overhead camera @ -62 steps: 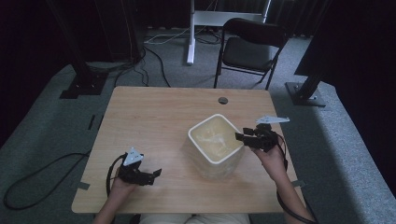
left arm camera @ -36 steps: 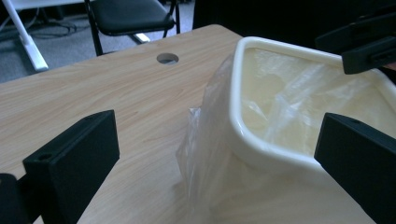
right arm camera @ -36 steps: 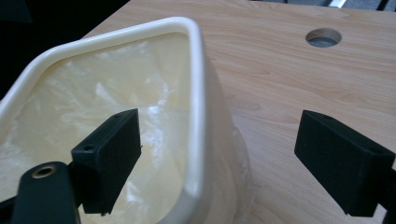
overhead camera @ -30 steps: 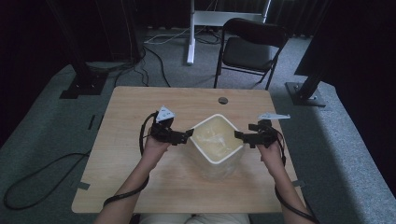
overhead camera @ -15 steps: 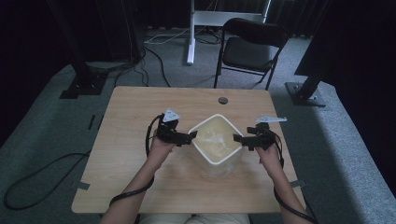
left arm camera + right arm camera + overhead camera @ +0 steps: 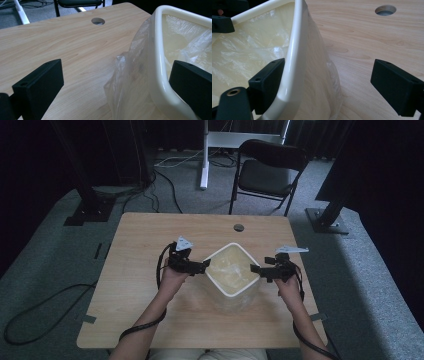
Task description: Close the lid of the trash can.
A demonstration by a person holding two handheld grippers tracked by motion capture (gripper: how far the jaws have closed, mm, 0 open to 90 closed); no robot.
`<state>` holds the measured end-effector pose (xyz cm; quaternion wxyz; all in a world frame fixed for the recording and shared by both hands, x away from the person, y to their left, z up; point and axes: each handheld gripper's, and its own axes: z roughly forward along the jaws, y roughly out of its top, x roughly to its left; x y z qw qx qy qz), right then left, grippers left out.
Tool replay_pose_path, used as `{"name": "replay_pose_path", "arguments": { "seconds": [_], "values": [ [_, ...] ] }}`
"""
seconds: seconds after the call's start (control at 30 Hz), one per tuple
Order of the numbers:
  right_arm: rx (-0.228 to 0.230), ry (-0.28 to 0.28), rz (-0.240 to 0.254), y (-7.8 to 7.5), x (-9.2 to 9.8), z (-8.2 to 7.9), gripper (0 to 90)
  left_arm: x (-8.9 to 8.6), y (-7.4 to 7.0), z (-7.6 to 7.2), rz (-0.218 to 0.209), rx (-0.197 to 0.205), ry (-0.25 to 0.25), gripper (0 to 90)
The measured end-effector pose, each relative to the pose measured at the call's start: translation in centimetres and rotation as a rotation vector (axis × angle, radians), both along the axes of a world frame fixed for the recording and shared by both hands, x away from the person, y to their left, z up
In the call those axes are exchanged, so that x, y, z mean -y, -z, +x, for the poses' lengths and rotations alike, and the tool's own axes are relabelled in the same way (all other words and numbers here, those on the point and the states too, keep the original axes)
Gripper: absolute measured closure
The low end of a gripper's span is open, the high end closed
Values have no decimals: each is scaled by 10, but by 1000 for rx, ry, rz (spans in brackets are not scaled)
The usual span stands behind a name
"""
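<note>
A cream square bin (image 6: pixel 232 276) stands mid-table with a clear plastic bag (image 6: pixel 231 267) lining it. My left gripper (image 6: pixel 202 266) is open at the bin's left rim. In the left gripper view the gripper (image 6: pixel 118 73) straddles the rim (image 6: pixel 156 57), one jaw inside and one outside, and loose bag film (image 6: pixel 126 82) hangs down the outer wall. My right gripper (image 6: pixel 256 269) is open at the right rim. In the right gripper view the gripper (image 6: pixel 332 77) also straddles the rim (image 6: pixel 295 47), its left jaw inside against the liner (image 6: pixel 244 52).
The wooden table (image 6: pixel 145 245) has a round cable hole (image 6: pixel 238 227) near its far edge. A black folding chair (image 6: pixel 267 170) and a white desk leg (image 6: pixel 204 155) stand behind the table. Black stands and cables lie on the carpet around it.
My left gripper came from the table's front left up to the bin's left rim and closed in on it. The right gripper stayed at the right rim.
</note>
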<state>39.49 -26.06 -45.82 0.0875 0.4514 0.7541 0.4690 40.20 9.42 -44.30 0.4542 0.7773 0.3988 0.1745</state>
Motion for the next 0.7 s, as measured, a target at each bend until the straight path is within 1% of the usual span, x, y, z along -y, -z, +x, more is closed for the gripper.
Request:
{"name": "replay_pose_path", "arguments": {
  "seconds": [0.07, 0.13, 0.17, 0.2, 0.23, 0.27, 0.3, 0.33, 0.4, 0.5, 0.57, 0.6, 0.63, 0.7],
  "values": [
    [7, -4, -2, -2, -1, -2, 145, 1, -2, -3, -8, 10, -2, 3],
    [31, -15, 5, -5, -4, -3, 141, 3, -4, -8, 22, 32, -20, 3],
    [42, -18, 18, -7, -5, -4, 139, 3, -6, -11, 21, 49, -21, 3],
    [53, -19, 31, -10, -5, -4, 139, 2, -8, -14, 15, 63, -31, 2],
    [64, -20, 42, -12, -6, -4, 139, 0, -11, -17, 1, 79, -41, 3],
    [70, -18, 56, -15, -6, -3, 138, -4, -15, -21, -33, 101, -49, 2],
    [76, -11, 65, -19, -5, -1, 138, -6, -17, -23, -44, 112, -56, 3],
    [77, -6, 66, -20, -5, 0, 138, -9, -21, -27, -53, 133, -73, 3],
    [83, 12, 67, -23, -3, 3, 138, -13, -23, -30, -47, 151, -95, 2],
    [73, 39, 77, -22, 0, 9, 138, -22, -21, -33, -69, 132, -114, 3],
    [63, 46, 73, -20, 1, 13, 138, -26, -16, -34, -66, 123, -122, 2],
    [56, 51, 68, -20, 2, 15, 129, -28, -13, -35, -70, 112, -116, 3],
    [46, 47, 72, -18, 3, 18, 123, -30, -10, -36, -74, 102, -115, 2],
    [37, 44, 100, -17, 5, 22, 125, -34, -3, -39, -81, 91, -112, 2]
  ]
}}
